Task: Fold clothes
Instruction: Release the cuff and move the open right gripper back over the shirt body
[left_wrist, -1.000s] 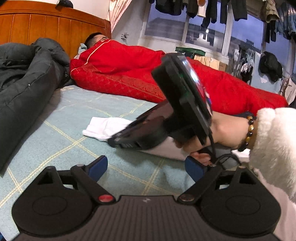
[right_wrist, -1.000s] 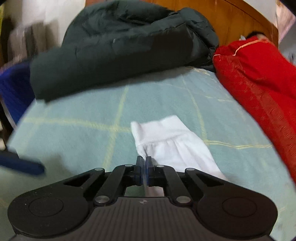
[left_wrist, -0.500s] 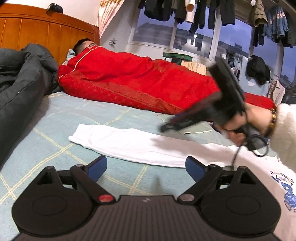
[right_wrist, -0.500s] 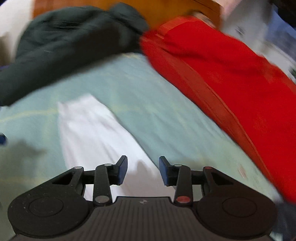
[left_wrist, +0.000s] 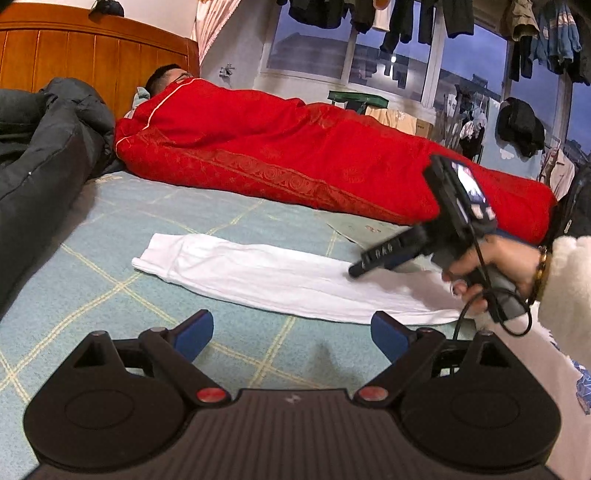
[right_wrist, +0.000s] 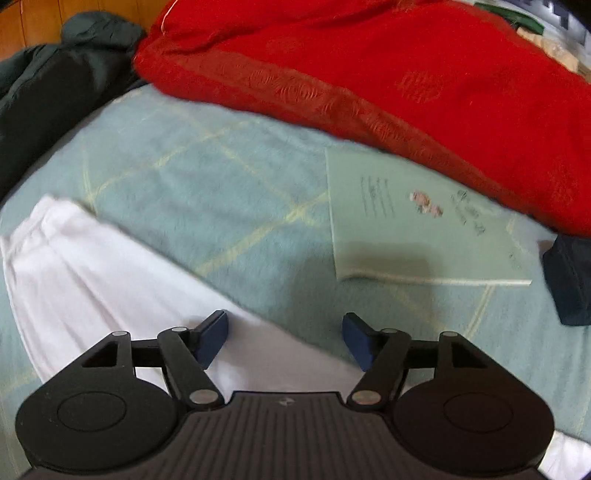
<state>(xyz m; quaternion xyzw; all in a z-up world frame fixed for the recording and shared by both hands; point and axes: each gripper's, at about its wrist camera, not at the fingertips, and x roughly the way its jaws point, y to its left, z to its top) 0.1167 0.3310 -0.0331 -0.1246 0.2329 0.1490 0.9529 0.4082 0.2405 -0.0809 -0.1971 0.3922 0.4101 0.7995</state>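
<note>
1. white cotton garment (left_wrist: 280, 280), long and soft, lies spread flat across the middle of the pale green checked bed (left_wrist: 110, 295), its cuffed end pointing toward the head of the bed where a dark padded jacket (left_wrist: 40, 155) is heaped.
2. along the far edge of the bed lies a red patterned quilt (left_wrist: 295, 162) with a person under it; a thin pale green booklet (right_wrist: 417, 229) lies between that quilt and the garment, just beside the cloth but apart from it.
3. right tongs (right_wrist: 284, 339) hang over the garment's near stretch with their jaws opening, blue pads set apart and nothing pinched between them; white cloth shows beneath the gap, not held.
4. left tongs (left_wrist: 291, 332) stand wide open and empty, low over bare bed just short of the garment's near edge.
5. the step in hand looks like the end of laying out: the cloth is straight and let go, and the folding itself is not yet begun.
6. the next move probably calls for both tongs to pinch an edge or end of the garment, one at each side, lift it only slightly, and carry it over onto the rest so the layers line up.
7. thin fabric may slip or bunch, and the booklet close by could be dragged along.
</note>
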